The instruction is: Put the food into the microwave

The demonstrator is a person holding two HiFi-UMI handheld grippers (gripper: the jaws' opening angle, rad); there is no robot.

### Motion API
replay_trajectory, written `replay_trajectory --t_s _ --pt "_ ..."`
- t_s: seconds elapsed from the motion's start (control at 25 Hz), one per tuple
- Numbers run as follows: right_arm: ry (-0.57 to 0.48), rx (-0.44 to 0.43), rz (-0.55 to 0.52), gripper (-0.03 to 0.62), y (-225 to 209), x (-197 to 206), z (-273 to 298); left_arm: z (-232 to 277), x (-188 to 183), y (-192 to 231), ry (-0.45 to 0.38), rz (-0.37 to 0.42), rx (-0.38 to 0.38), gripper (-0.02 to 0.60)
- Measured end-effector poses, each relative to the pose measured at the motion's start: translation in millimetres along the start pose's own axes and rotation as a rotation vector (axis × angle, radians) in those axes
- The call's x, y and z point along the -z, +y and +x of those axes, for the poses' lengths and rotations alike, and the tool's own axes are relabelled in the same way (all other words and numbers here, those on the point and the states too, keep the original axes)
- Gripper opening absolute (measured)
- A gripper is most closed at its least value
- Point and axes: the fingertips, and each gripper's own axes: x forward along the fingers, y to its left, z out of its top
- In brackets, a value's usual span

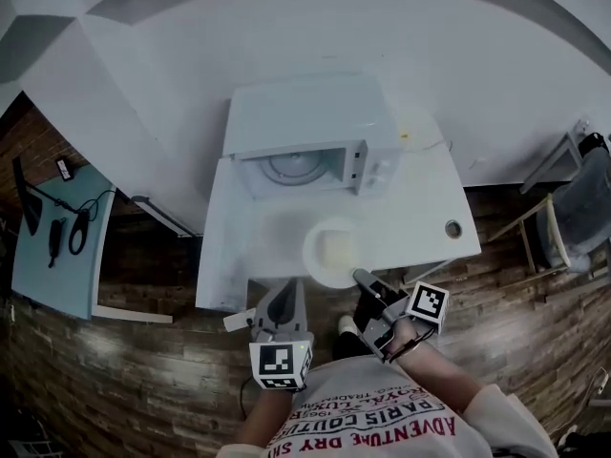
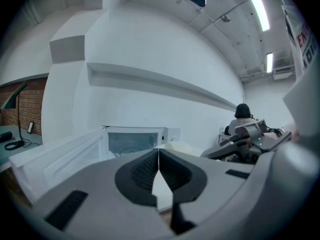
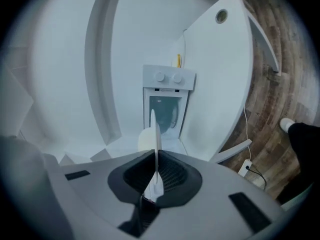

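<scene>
The white microwave (image 1: 305, 136) stands at the back of the white table (image 1: 420, 218), door open, glass turntable (image 1: 294, 167) showing. In front of it is a white plate (image 1: 313, 256) with a pale block of food (image 1: 336, 248). My right gripper (image 1: 359, 277) is shut on the plate's near rim. In the right gripper view the plate (image 3: 152, 126) runs edge-on between the jaws of that gripper (image 3: 156, 159), in line with the microwave (image 3: 167, 91). My left gripper (image 1: 285, 294) is just left of the plate, shut and empty (image 2: 158, 156); past it show the food (image 2: 182, 146) and the microwave (image 2: 135, 139).
A cable hole (image 1: 452, 228) is in the table's right corner. A blue desk (image 1: 57, 237) with a lamp and cables stands at the left, a chair (image 1: 573, 218) at the right. A power strip (image 3: 246, 168) lies on the wooden floor. A person (image 2: 243, 115) sits far off.
</scene>
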Motion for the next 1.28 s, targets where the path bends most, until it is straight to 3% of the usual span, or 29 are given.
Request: replay_trajectory --t_s 0.24,0.56,1.0,1.28 --pt "0.093 -0.003 -0.051 0.023 15 -54 43 69 -19 8 -0.002 0.004 -0.043 0.006" --pt "0.134 0.034 -0.047 0.023 3 -94 92 121 -10 28 0.024 -0.036 -0.086 0.006" --pt "0.112 0.074 -0.02 0.025 -22 -115 166 181 0 75 0.063 -0.052 -0.052 0.006" --pt "0.043 0.087 0.016 0.034 -39 -129 209 214 12 103 0.094 -0.047 -0.033 0.006"
